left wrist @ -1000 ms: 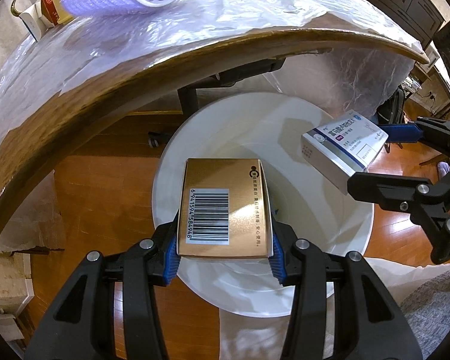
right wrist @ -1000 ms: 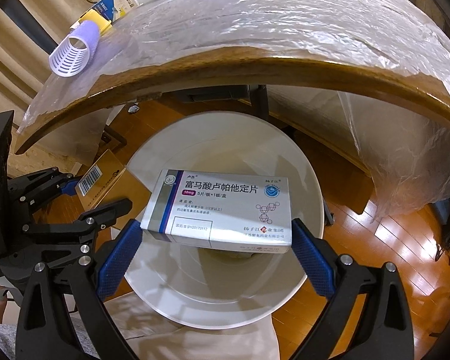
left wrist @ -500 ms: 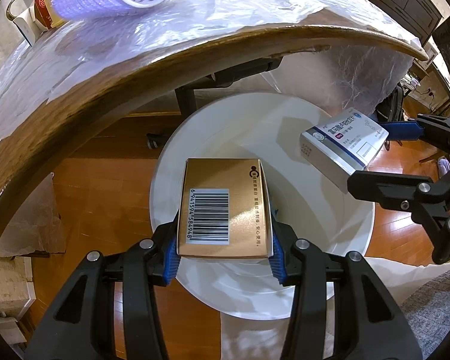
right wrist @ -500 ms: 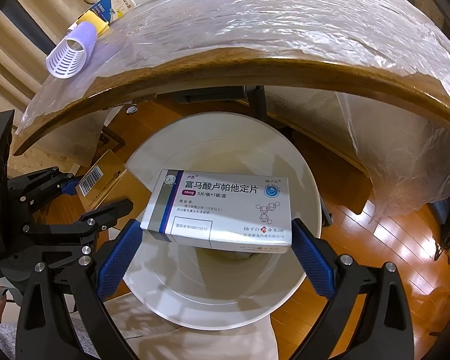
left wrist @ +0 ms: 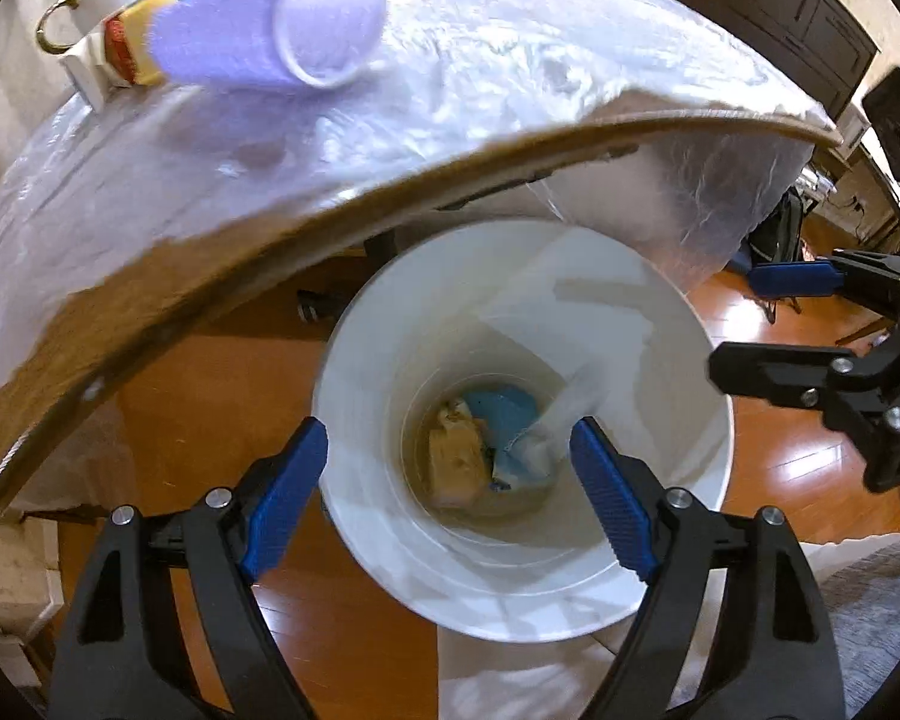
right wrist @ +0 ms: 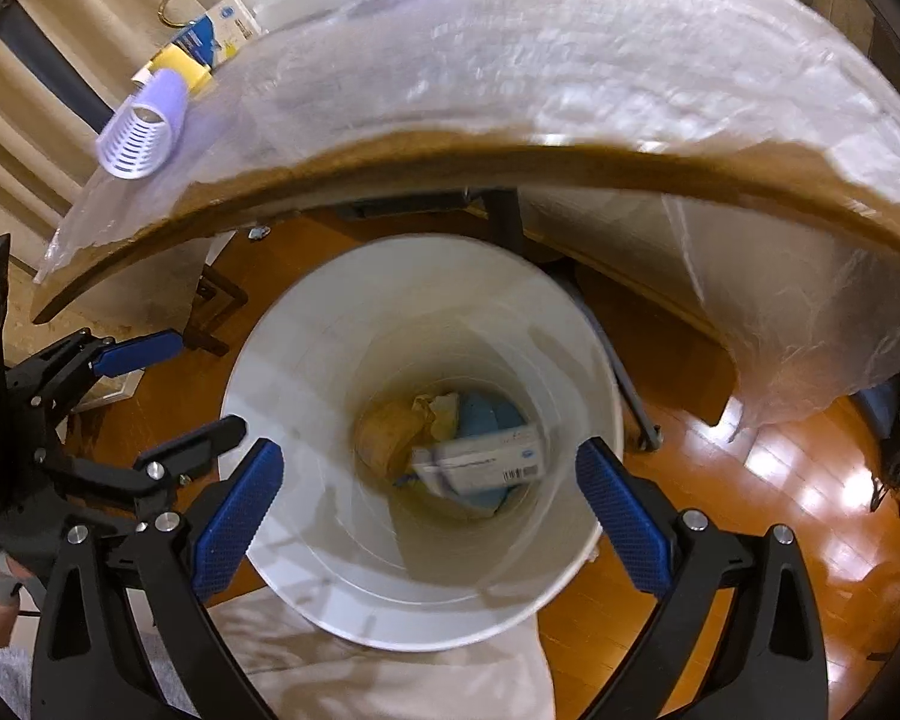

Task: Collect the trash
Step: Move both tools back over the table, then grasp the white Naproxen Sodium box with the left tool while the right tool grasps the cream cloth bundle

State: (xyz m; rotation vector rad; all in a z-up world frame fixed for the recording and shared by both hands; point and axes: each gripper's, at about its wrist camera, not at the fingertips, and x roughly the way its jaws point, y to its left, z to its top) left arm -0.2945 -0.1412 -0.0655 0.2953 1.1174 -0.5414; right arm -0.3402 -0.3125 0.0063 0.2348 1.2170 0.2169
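The step in hand is, by my reading, the drop into the white bin point(left wrist: 522, 588): done well, it means letting go only while the jaws hang squarely over the bin mouth, opening fully so nothing catches on a pad, and keeping the hand level until the box clears the rim.

Nearest, the left gripper point(left wrist: 447, 486) hangs over the bin's near rim, pointing steeply down. Its jaws are opening, the blue pads are well apart and nothing is between them. The right gripper point(right wrist: 429, 501) hangs over the same near rim, beside the left one; its jaws stand wide and are likewise empty.

Below both, at the bottom of the bin, lies the trash. The white medicine box point(right wrist: 480, 462) is blurred, tilted, low inside the bin toward its right wall; whether it has settled I cannot tell. Beside it sit a tan crumpled piece point(left wrist: 456, 456) and something blue point(left wrist: 507, 411). All of it lies well beneath the fingertips, straight down the line each gripper points along.

Farther off, past the bin's far rim, the bench edge point(left wrist: 330, 222) curves across, wrapped in clear plastic film. On the bench top, near its far left corner, rest a purple hair roller point(right wrist: 144, 126) and a small yellow and blue box point(right wrist: 210, 42), probably the next things to collect.
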